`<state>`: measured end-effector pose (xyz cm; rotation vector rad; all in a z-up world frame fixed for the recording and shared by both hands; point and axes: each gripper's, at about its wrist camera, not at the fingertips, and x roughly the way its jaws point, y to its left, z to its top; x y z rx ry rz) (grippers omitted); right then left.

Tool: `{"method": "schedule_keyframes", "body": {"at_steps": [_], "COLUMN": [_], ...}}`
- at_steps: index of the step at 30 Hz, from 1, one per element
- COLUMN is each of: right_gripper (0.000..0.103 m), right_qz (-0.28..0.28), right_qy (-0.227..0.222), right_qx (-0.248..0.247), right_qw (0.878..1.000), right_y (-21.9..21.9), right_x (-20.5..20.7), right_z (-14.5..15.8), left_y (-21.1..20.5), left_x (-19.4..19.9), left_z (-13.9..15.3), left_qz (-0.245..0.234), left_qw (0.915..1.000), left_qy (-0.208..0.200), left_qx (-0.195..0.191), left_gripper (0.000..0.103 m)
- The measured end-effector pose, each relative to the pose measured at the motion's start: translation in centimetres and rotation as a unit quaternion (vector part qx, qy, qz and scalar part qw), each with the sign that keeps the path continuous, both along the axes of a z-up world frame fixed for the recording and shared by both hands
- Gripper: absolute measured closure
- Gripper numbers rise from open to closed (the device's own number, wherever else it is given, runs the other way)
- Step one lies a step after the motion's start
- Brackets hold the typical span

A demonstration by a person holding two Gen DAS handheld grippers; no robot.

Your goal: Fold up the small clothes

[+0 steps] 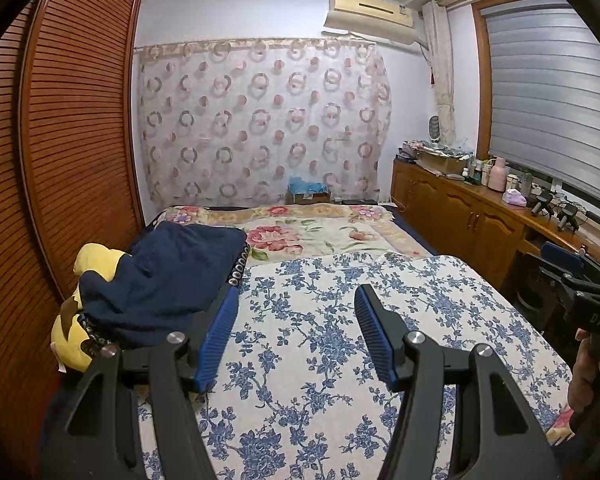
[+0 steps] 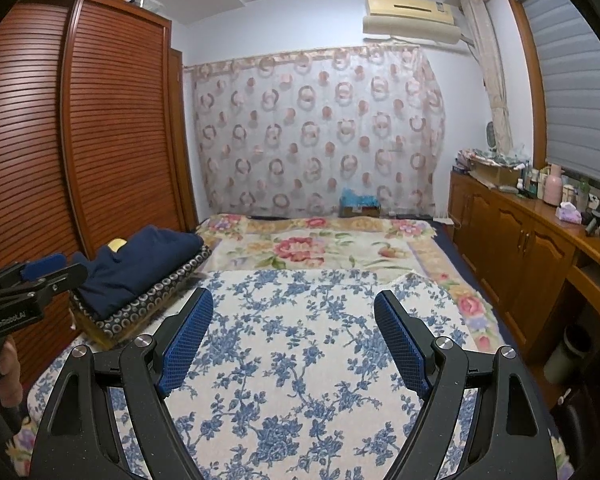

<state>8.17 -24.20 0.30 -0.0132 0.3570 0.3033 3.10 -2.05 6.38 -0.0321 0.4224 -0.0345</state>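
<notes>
A dark navy garment (image 1: 168,276) lies bunched at the left side of the bed, on a patterned cushion and a yellow plush toy (image 1: 94,258). It also shows in the right wrist view (image 2: 144,262). My left gripper (image 1: 296,312) is open and empty above the blue-flowered white cloth (image 1: 340,360), just right of the garment. My right gripper (image 2: 294,316) is open and empty above the same cloth (image 2: 300,360). The left gripper also appears at the left edge of the right wrist view (image 2: 32,276), near the garment.
A louvered wooden wardrobe (image 1: 60,160) stands close on the left. A wooden cabinet (image 1: 460,212) cluttered with bottles runs along the right under a window. A rose-print blanket (image 1: 320,232) covers the far bed. A curtain (image 1: 260,128) hangs behind.
</notes>
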Motion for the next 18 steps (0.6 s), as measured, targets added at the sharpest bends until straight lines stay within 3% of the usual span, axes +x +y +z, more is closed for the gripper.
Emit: {"method": "schedule_keyframes", "body": {"at_steps": [18], "right_gripper": [0.018], "right_qz": [-0.001], "right_qy": [0.000], "right_qx": [0.000], "right_qw": [1.000], "right_y": [-0.23], "right_x": [0.01], "right_z": [0.12], "left_y": [0.37], "left_x": [0.07], "left_z": [-0.03], "left_qz": [0.002], "left_qw": [1.0000], "left_qy": [-0.002], "left_qx": [0.002], "left_gripper": [0.043]}}
